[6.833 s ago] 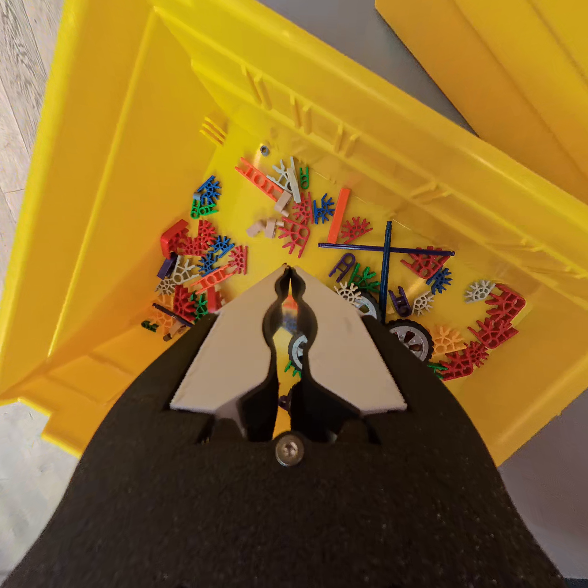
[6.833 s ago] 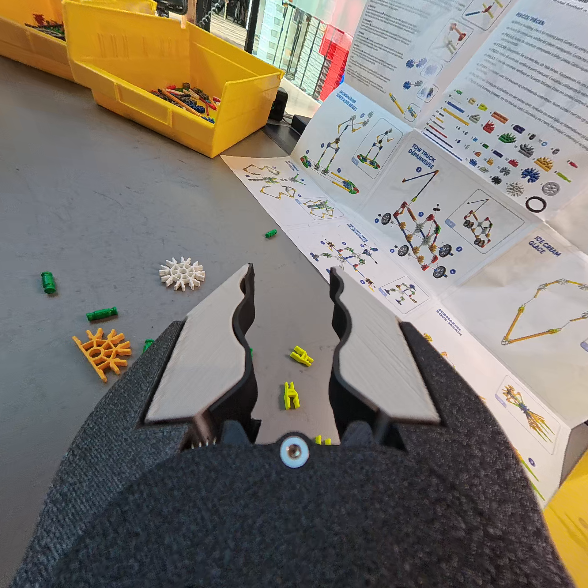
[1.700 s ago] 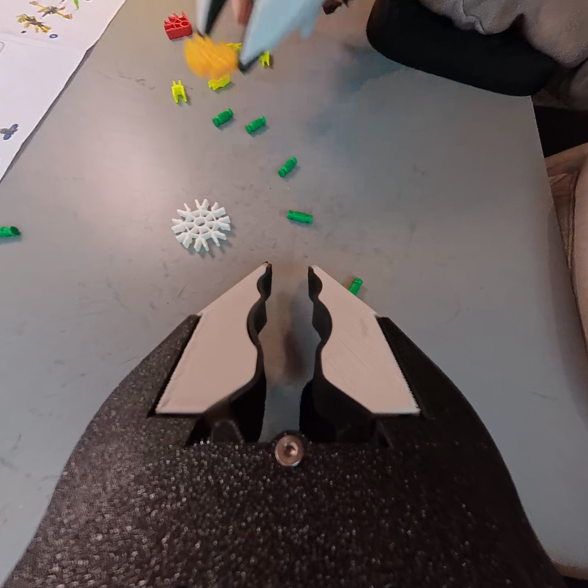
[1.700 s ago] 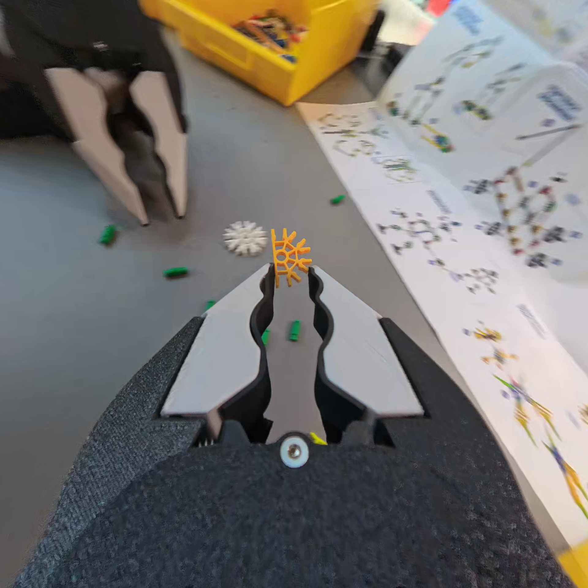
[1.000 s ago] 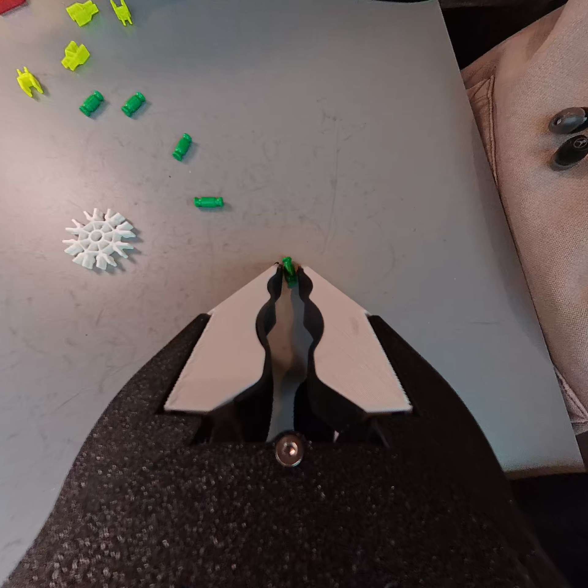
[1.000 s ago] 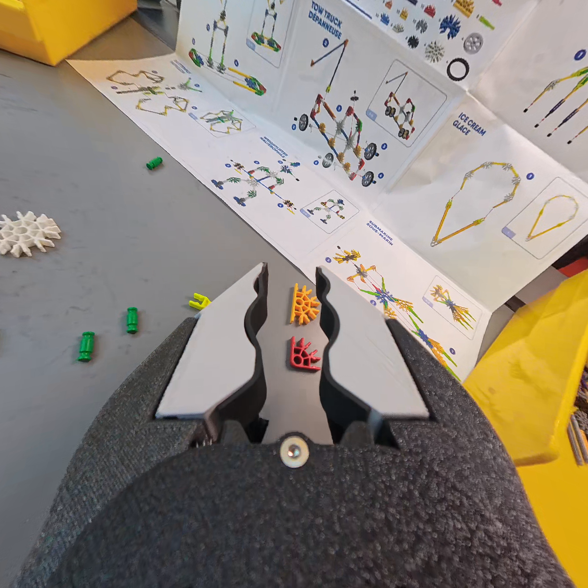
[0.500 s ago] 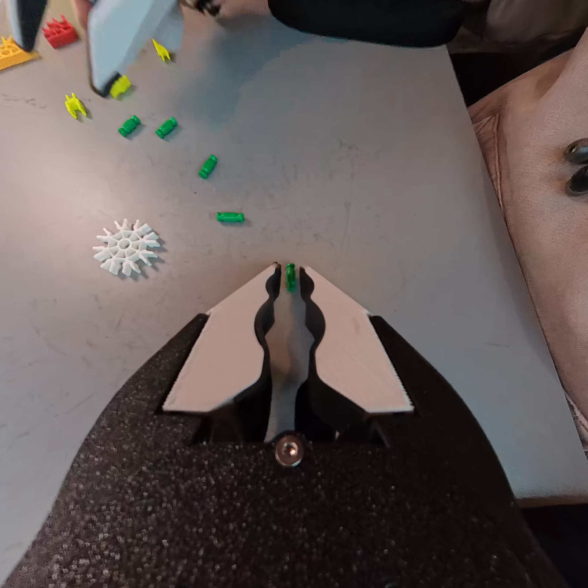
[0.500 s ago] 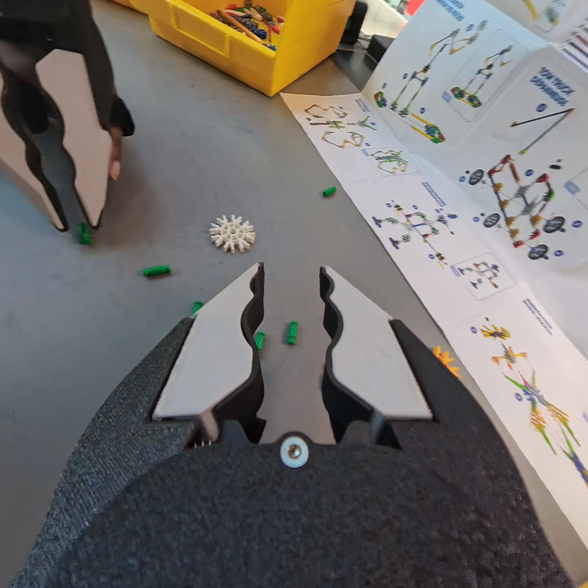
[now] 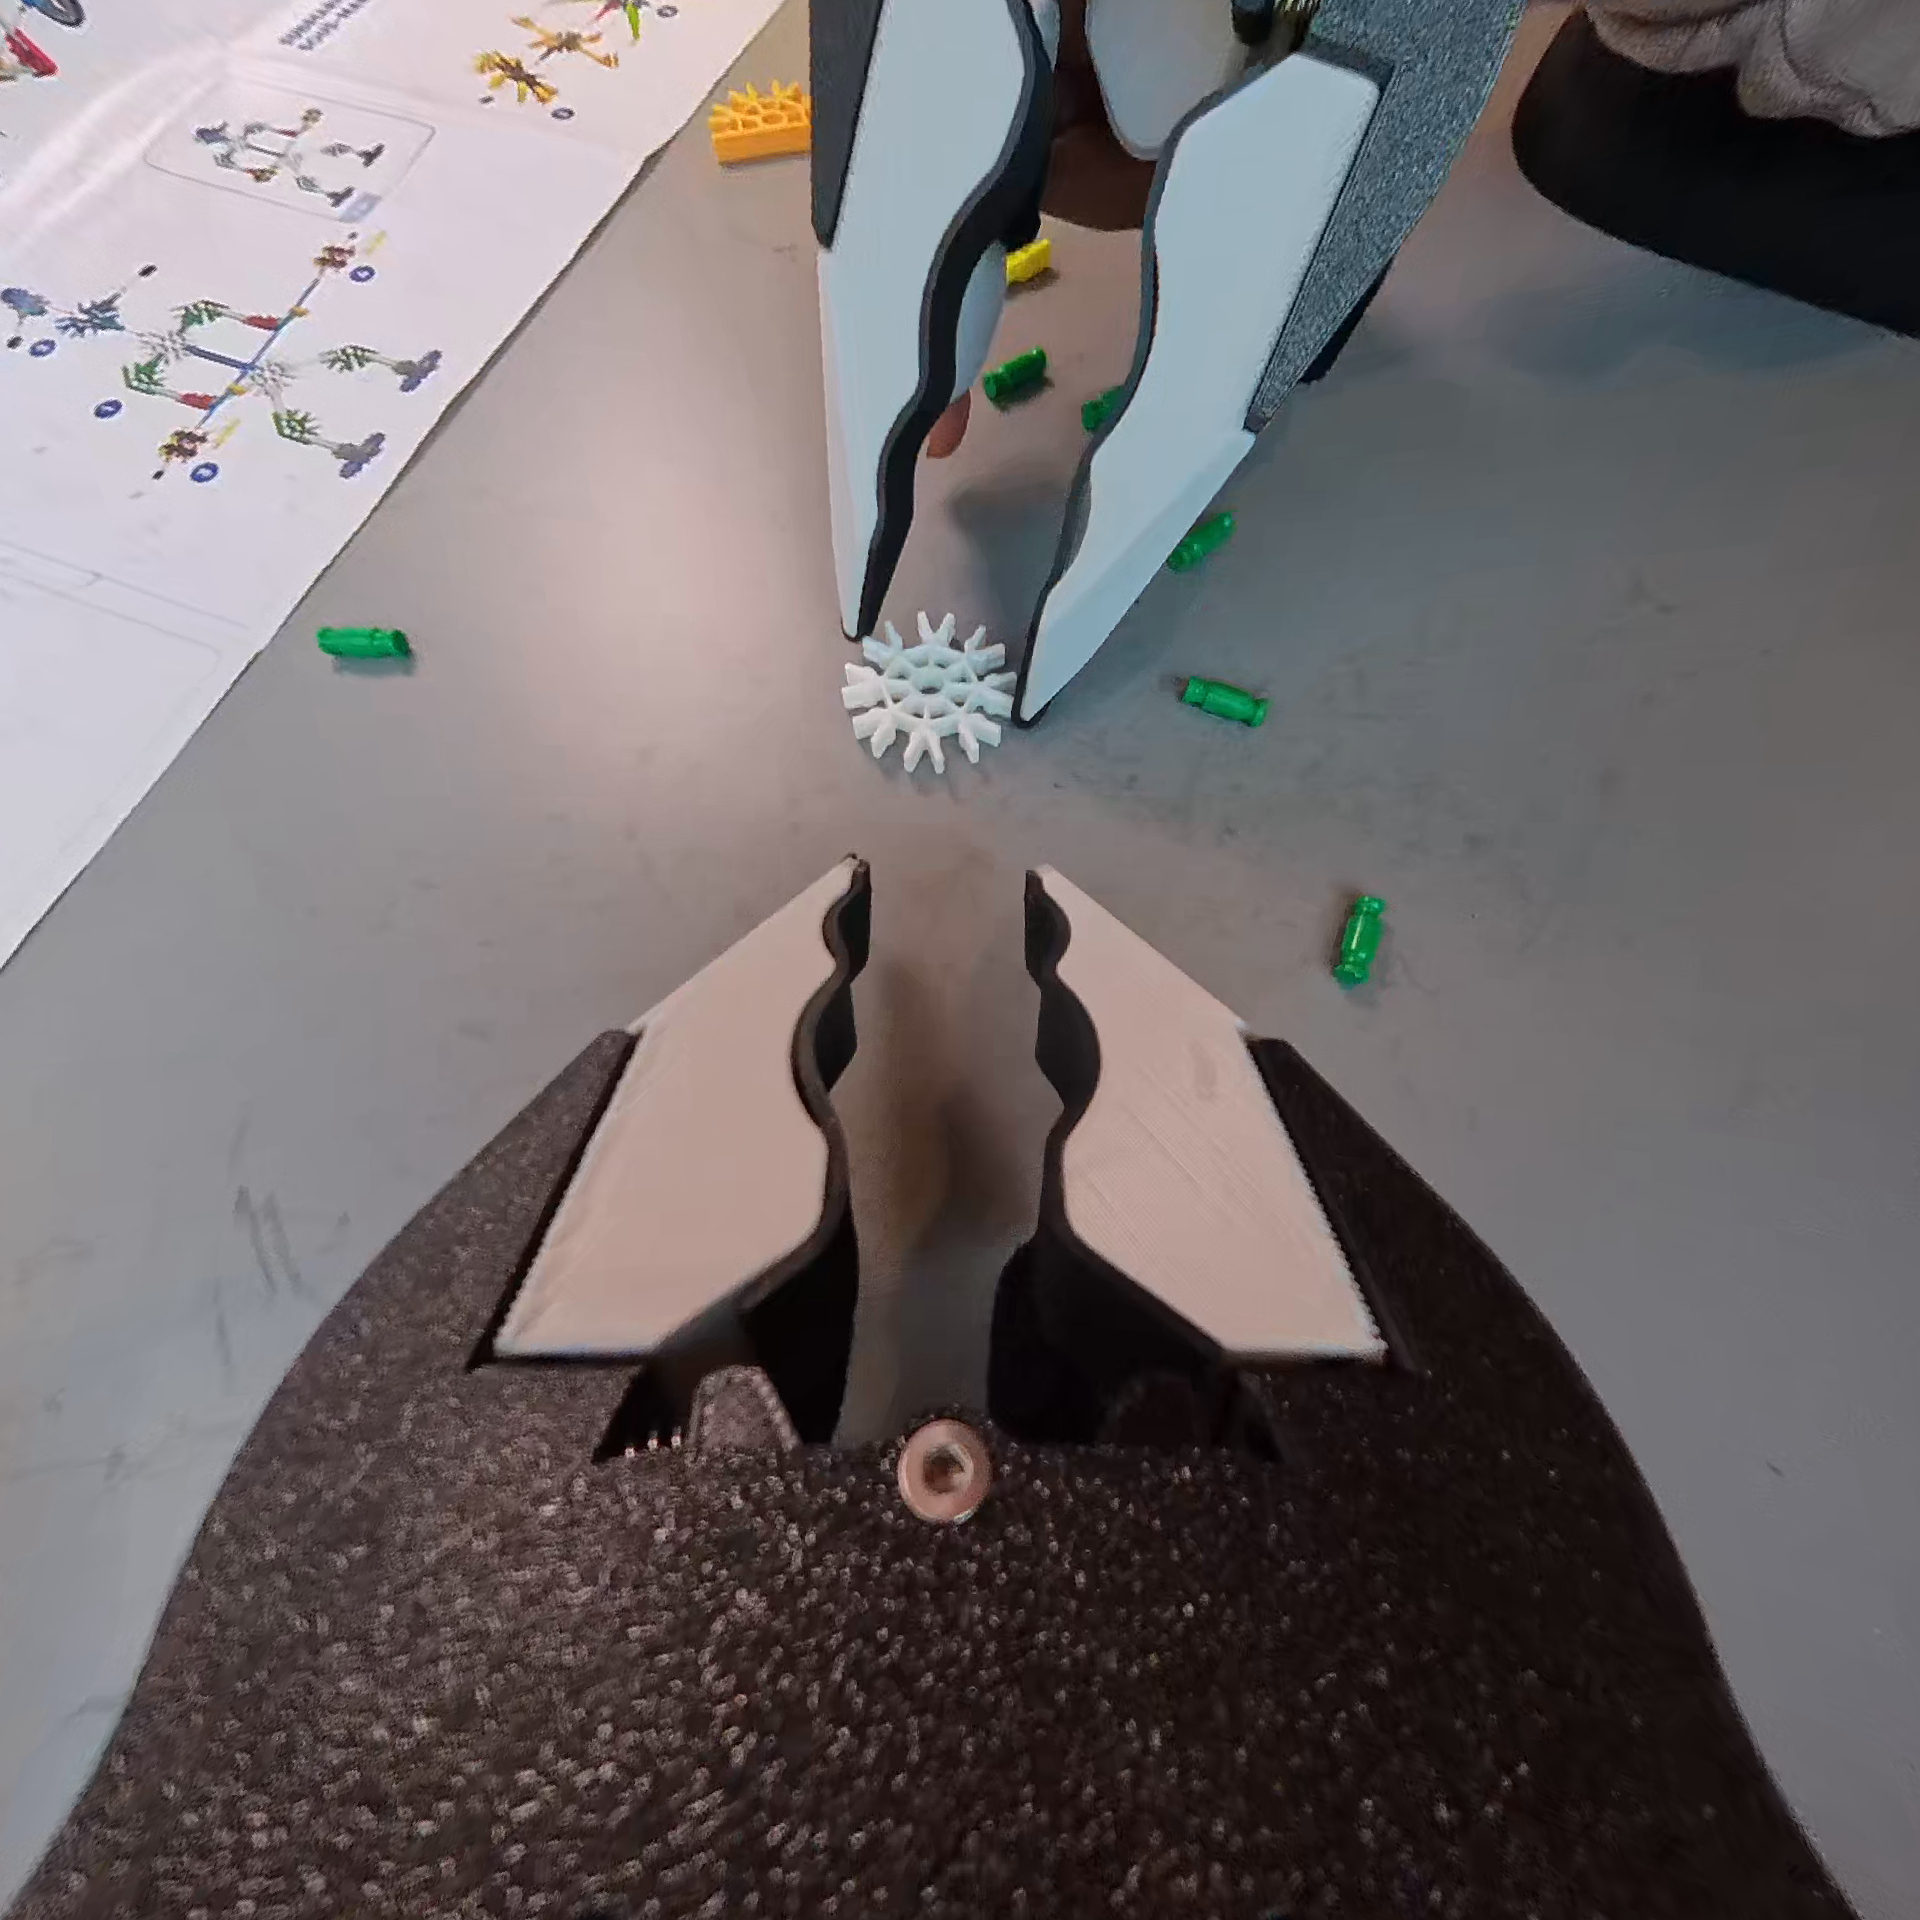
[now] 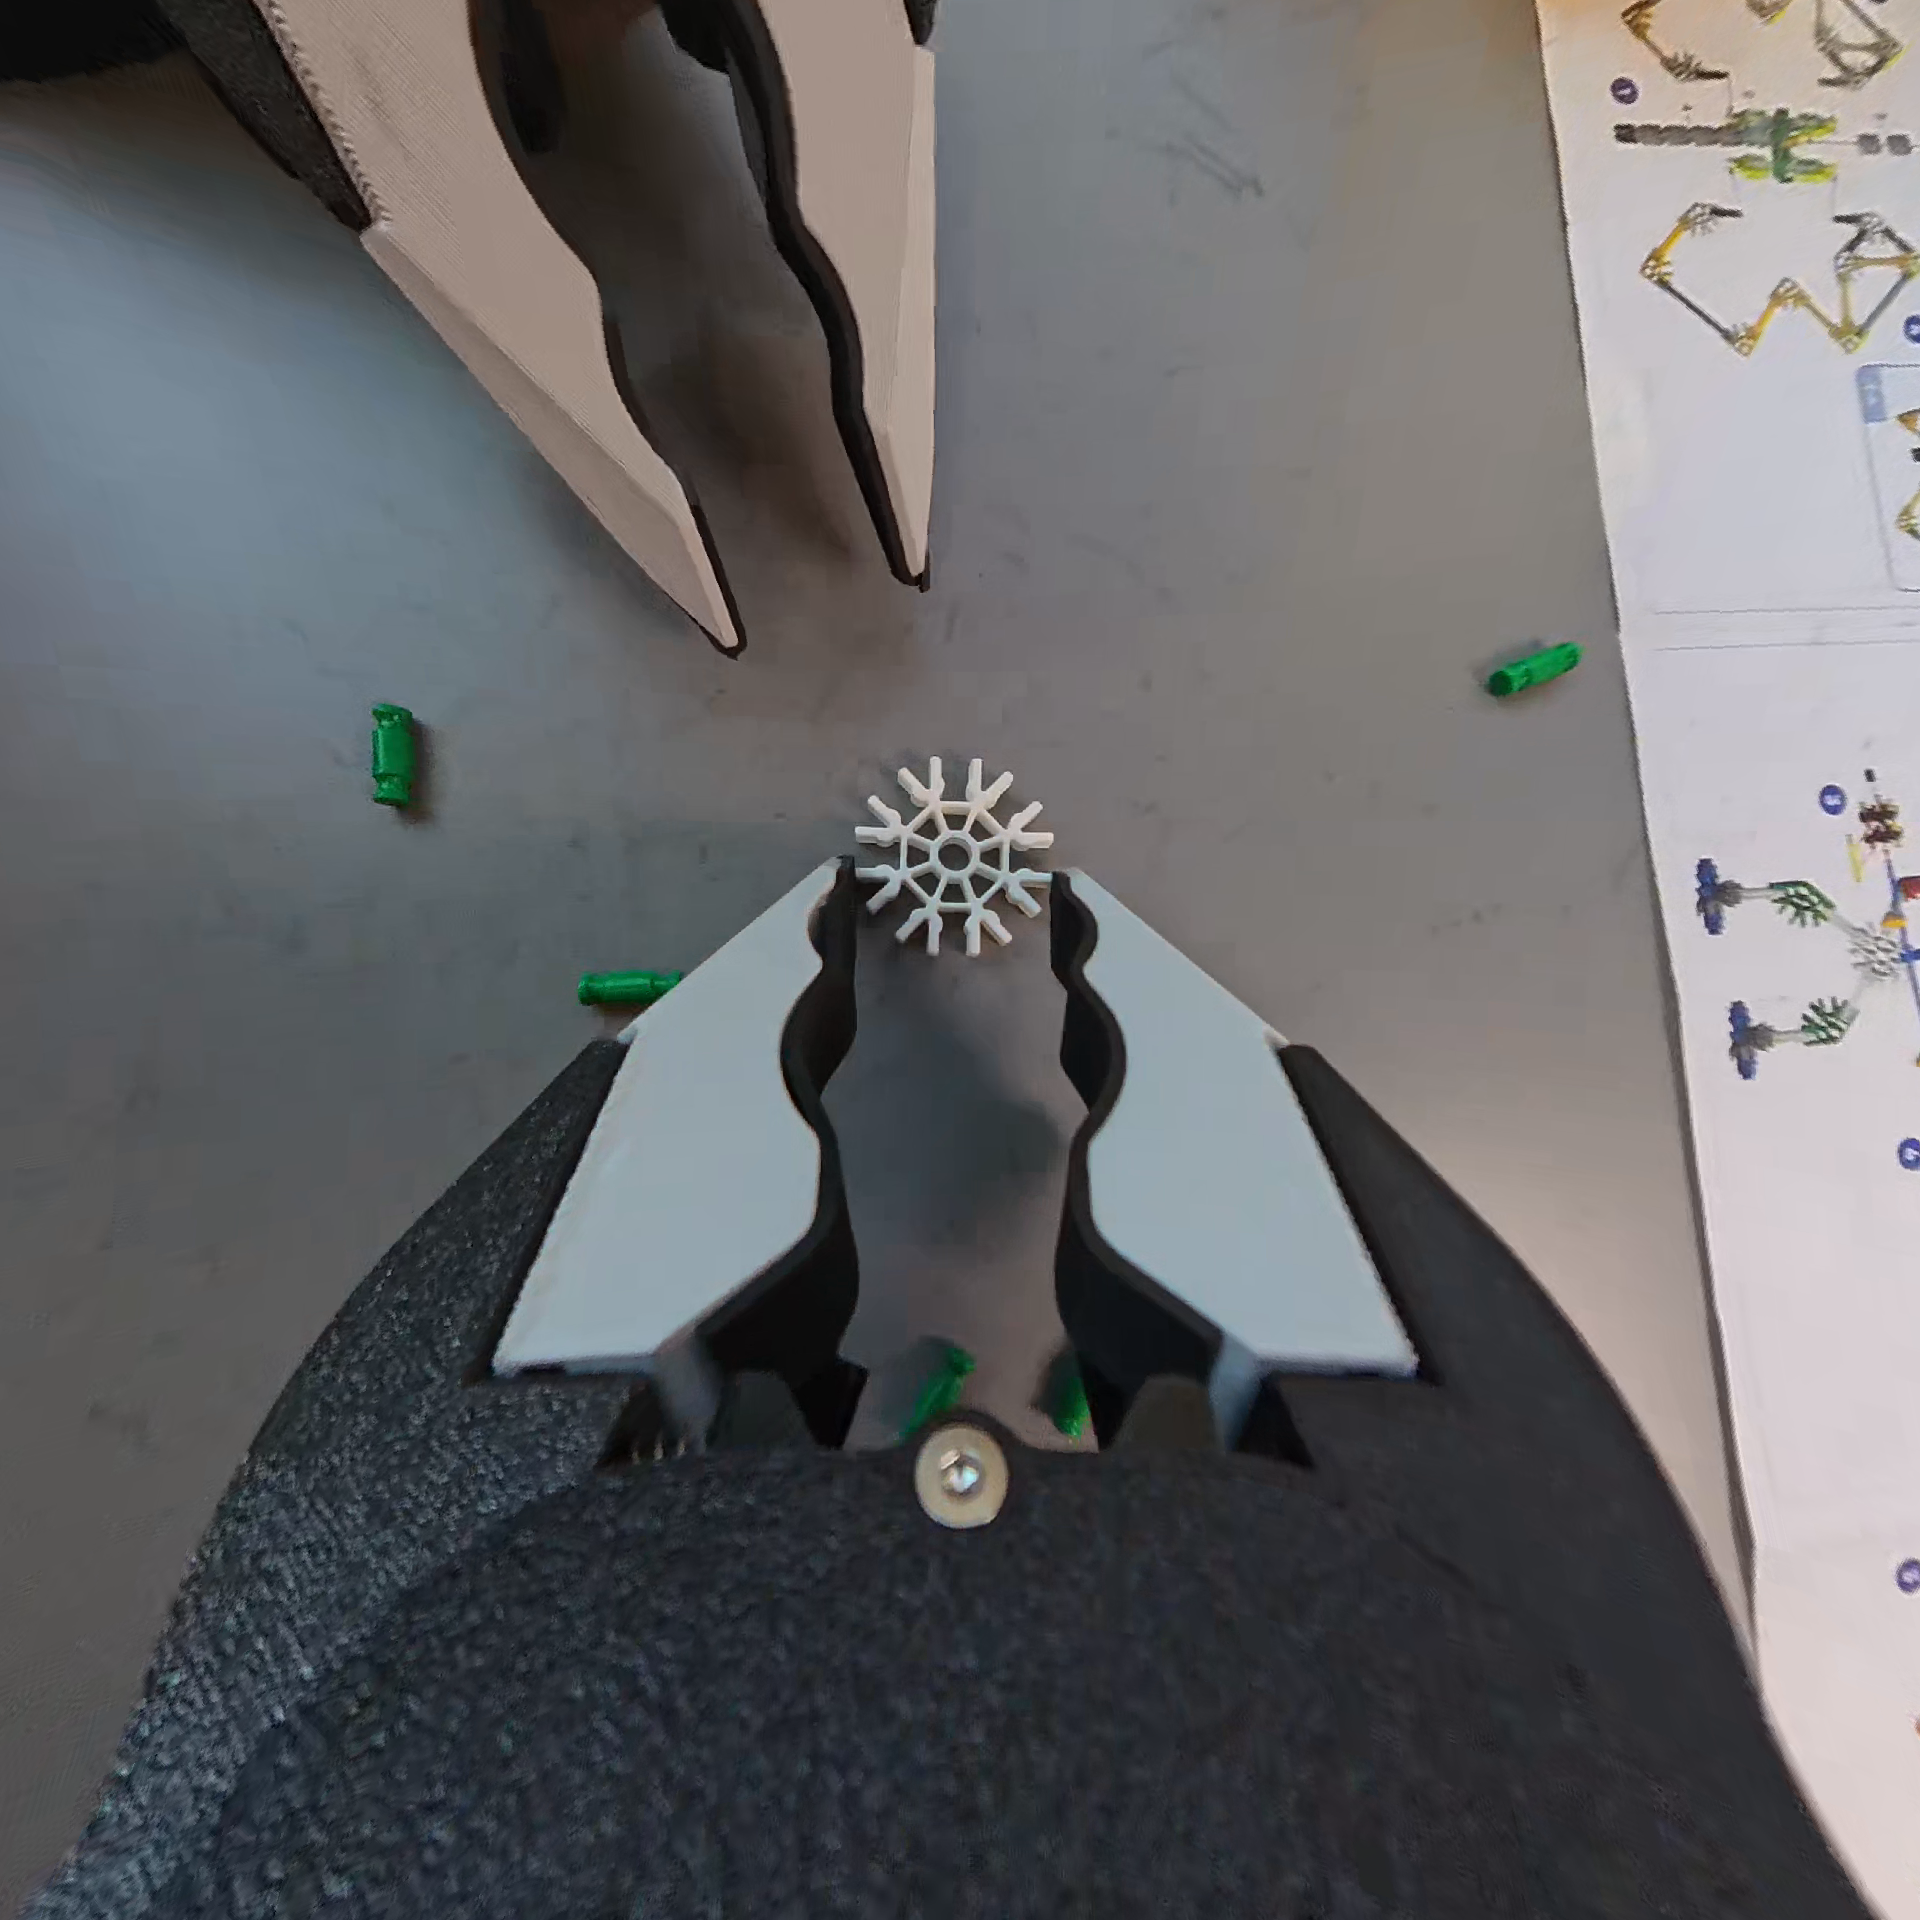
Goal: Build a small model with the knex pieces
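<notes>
The right gripper (image 10: pixel 951 883) now straddles the white snowflake-shaped plastic connector (image 10: pixel 953 854) lying flat mid-surface, fingers open and not yet closed on it — while the left gripper (image 9: pixel 945 883), open and empty, has dropped its small green plastic rod (image 9: pixel 1359 938) nearby.

Grey desk (image 9: pixel 499 894): scuffed, strewn with small toy parts.

White connector (image 9: pixel 928 694): snowflake-shaped, lies flat mid-desk.

Green rods: lie scattered about it. One (image 9: pixel 363 642) sits left of it near the sheet edge, one (image 9: pixel 1224 700) just right, one (image 9: pixel 1359 939) nearer and farther right, one (image 9: pixel 1200 541) behind and to the right. Two more (image 9: pixel 1014 374) rest farther back.

Orange connector (image 9: pixel 760 123): lies flat by the sheet's far edge.

Yellow piece (image 9: pixel 1027 260): sits behind the rods, partly hidden.

Sheet (image 9: pixel 208 312): white, printed with coloured model diagrams, covers the desk's left side.

Dark sleeve (image 9: pixel 1714 187): fills the far right corner.
</notes>
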The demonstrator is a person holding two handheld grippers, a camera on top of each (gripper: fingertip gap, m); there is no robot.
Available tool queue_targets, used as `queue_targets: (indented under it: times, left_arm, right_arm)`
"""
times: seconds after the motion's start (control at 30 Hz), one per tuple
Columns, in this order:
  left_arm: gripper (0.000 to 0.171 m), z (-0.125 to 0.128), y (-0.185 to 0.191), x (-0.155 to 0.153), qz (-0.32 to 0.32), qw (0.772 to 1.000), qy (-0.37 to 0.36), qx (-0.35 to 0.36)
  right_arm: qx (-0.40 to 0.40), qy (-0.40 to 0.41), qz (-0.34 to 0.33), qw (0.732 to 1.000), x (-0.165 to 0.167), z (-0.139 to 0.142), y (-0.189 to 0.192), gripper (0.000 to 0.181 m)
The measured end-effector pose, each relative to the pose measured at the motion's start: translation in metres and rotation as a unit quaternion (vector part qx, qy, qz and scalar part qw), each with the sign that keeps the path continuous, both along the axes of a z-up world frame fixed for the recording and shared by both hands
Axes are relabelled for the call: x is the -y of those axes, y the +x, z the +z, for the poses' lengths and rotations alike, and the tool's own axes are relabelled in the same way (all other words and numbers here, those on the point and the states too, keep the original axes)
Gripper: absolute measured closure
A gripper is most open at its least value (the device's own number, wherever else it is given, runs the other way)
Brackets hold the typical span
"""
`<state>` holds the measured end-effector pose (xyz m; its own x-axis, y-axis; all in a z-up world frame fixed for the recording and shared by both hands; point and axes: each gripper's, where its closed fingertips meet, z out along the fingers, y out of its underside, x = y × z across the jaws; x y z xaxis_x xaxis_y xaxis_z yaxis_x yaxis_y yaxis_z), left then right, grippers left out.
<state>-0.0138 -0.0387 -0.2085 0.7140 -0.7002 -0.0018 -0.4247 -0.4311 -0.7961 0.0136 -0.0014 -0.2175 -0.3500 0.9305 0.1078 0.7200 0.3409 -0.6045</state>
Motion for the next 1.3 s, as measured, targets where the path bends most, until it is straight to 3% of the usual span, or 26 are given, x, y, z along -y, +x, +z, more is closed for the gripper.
queue_targets:
  times: [0.1,0.3,0.4,0.5,0.63,0.8,1.07,1.3]
  left_arm:
    - [0.140,-0.003,0.007,0.001,-0.017,1.000,0.000,-0.009]
    - [0.139,0.013,0.024,-0.011,-0.076,0.997,0.000,0.018]
    - [0.138,0.025,0.027,-0.016,-0.099,0.993,-0.040,0.058]
    - [0.147,0.034,0.023,-0.033,-0.090,0.992,-0.042,0.076]
    - [0.147,0.041,0.019,-0.053,-0.037,0.990,-0.037,0.129]
    - [0.147,0.024,0.013,-0.050,0.005,0.987,-0.057,0.149]
    - [0.141,0.022,0.016,-0.049,-0.012,0.990,-0.046,0.136]
    - [0.141,0.000,0.008,-0.039,0.006,0.998,-0.040,0.046]
  right_arm:
    - [-0.042,0.038,0.054,0.997,0.017,0.005,0.009,0.145]
    - [-0.116,0.093,0.071,0.986,0.018,0.019,0.005,0.145]
    - [-0.138,0.092,0.055,0.985,0.009,0.024,0.000,0.145]
    - [-0.154,0.101,0.045,0.982,0.003,0.025,0.000,0.145]
    - [-0.151,0.123,0.038,0.980,-0.004,0.024,0.002,0.145]
    - [-0.155,0.093,0.025,0.983,-0.006,0.023,0.002,0.145]
    - [-0.144,0.079,-0.003,0.986,-0.018,0.021,0.005,0.145]
    - [-0.130,0.100,0.009,0.986,-0.009,0.015,0.000,0.145]
